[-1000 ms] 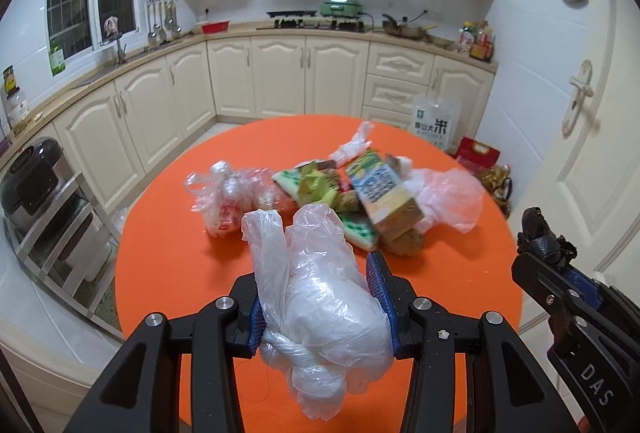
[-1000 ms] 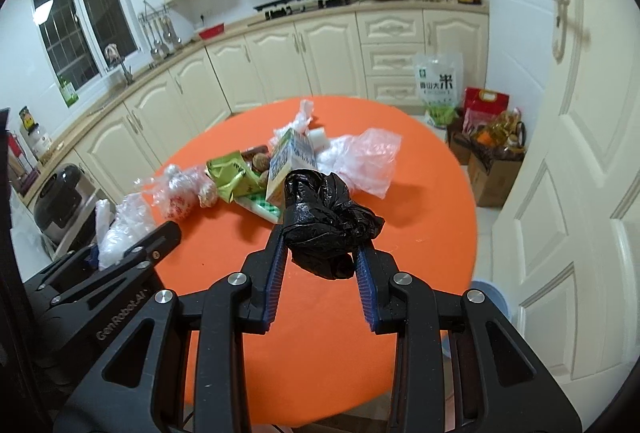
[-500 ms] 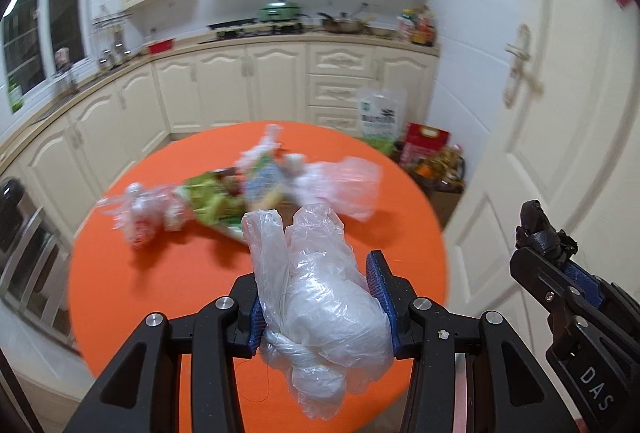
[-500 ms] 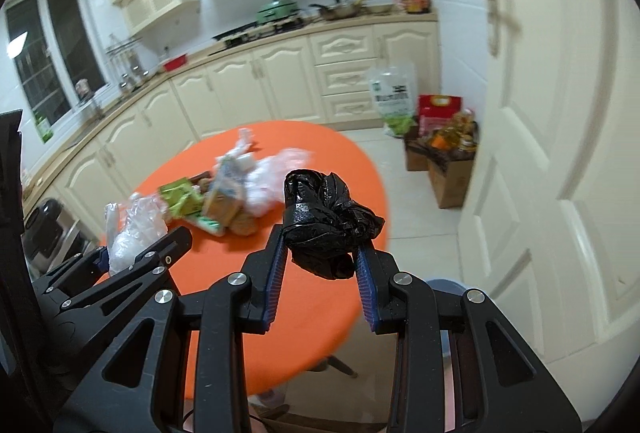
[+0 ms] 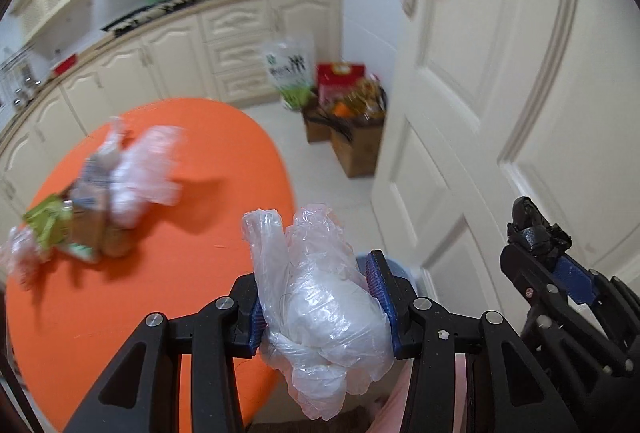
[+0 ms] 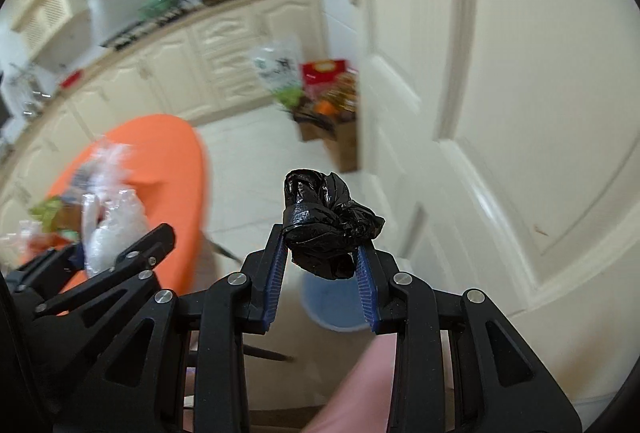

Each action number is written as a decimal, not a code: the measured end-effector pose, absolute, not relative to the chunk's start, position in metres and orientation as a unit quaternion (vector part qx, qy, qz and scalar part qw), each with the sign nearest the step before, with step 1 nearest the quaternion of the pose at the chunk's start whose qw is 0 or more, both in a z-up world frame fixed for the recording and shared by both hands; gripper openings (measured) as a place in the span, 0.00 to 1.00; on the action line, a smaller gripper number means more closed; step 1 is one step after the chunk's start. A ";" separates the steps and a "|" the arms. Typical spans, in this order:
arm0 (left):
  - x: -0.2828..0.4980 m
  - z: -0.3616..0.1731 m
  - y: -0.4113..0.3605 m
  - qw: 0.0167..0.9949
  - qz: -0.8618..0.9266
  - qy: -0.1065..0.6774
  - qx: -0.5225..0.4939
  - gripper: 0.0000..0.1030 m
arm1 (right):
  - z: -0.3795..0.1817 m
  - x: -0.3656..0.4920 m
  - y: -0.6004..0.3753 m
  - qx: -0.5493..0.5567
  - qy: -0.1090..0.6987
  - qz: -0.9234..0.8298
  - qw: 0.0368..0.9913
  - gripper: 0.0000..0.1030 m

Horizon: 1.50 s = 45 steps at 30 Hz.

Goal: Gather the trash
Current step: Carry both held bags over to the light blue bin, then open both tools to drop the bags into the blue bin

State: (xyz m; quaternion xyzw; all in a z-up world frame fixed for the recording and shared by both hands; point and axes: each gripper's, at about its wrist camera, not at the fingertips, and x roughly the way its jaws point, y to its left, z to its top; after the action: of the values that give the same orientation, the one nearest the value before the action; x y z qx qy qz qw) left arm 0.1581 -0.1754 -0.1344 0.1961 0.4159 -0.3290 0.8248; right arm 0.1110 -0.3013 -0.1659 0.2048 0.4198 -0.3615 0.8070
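My left gripper [image 5: 320, 297] is shut on a crumpled clear plastic bag [image 5: 316, 297], held over the right edge of the round orange table [image 5: 120, 305]. My right gripper [image 6: 323, 265] is shut on a wadded black plastic bag [image 6: 326, 229], held above the floor beside the table. A blue bin [image 6: 334, 307] stands on the floor just below and beyond the right gripper; its rim also shows in the left wrist view [image 5: 404, 273]. More trash [image 5: 100, 189], clear bags and wrappers, lies blurred on the table's left part.
A white door [image 6: 520, 113] stands close on the right. Cardboard boxes with goods [image 5: 352, 121] and a rice bag [image 5: 290, 73] sit on the floor by the cream cabinets [image 5: 200, 61]. White tiled floor [image 6: 256, 169] lies between table and door.
Both grippers have swung right, away from the table's middle toward the door, each still holding its bag. The blue bin has come into view below the right gripper.
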 end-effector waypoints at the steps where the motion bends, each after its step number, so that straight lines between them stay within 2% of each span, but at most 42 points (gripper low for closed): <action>1: 0.164 -0.146 -0.188 0.816 -0.332 0.425 0.209 0.40 | -0.174 0.111 -0.306 0.209 0.430 -0.362 0.800 0.30; 11: 0.224 -0.224 -0.298 0.756 -0.339 0.482 0.285 0.40 | -0.253 0.102 -0.366 0.251 0.498 -0.388 0.734 0.30; 19: 0.250 -0.279 -0.366 0.721 -0.341 0.498 0.340 0.41 | -0.307 0.106 -0.398 0.274 0.538 -0.377 0.703 0.30; 27: 0.291 -0.315 -0.387 0.689 -0.381 0.550 0.281 0.43 | -0.348 0.115 -0.415 0.327 0.553 -0.326 0.694 0.30; 33: 0.317 -0.319 -0.399 0.712 -0.381 0.522 0.274 0.44 | -0.363 0.113 -0.429 0.362 0.540 -0.306 0.696 0.32; 34: 0.318 -0.321 -0.403 0.712 -0.382 0.521 0.277 0.46 | -0.364 0.114 -0.431 0.363 0.537 -0.305 0.697 0.34; 37: 0.329 -0.325 -0.415 0.712 -0.378 0.518 0.286 0.54 | -0.362 0.114 -0.432 0.355 0.534 -0.313 0.701 0.50; 45: 0.301 -0.329 -0.393 0.704 -0.388 0.532 0.267 0.59 | -0.350 0.107 -0.430 0.344 0.533 -0.334 0.697 0.53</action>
State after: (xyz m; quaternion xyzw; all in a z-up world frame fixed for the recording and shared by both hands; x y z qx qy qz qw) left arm 0.3010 -0.3929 -0.3286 0.2672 0.5317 -0.3877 0.7039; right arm 0.1072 -0.4300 -0.3500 0.3445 0.5331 -0.3340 0.6968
